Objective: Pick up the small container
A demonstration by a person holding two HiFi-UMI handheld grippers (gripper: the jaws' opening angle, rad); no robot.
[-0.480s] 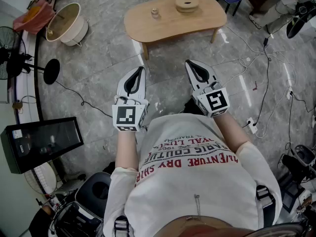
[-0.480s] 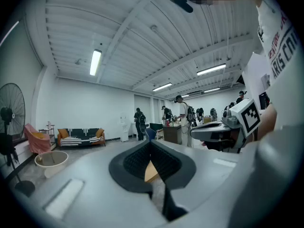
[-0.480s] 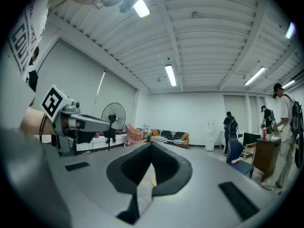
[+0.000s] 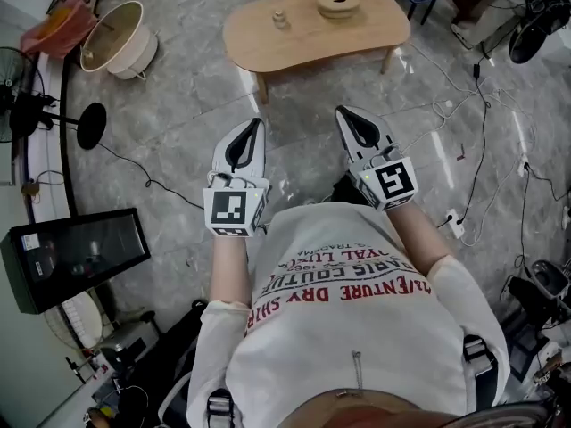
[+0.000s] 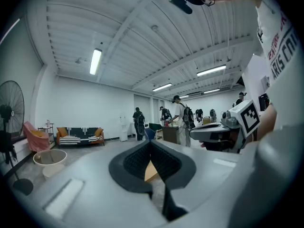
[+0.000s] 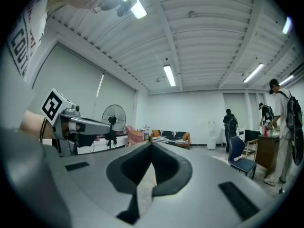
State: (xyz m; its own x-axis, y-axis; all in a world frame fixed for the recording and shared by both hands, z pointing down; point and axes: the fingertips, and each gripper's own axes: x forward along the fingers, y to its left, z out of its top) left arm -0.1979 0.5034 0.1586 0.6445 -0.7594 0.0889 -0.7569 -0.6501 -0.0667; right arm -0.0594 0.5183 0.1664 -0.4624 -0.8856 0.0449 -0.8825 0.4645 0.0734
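Head view showed the left gripper (image 4: 257, 125) and right gripper (image 4: 341, 112) with jaws pressed together, empty. Well ahead, the small container (image 4: 280, 22) stood on the wooden table (image 4: 366, 38).

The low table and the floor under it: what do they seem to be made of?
The low table looks like wood, or wood veneer. Its top is an even light tan with a matte finish and rounded edges. The grain is too small to confirm. The floor looks like polished stone or stone-look tile: mottled grey with veins, straight seams and bright glossy reflections.
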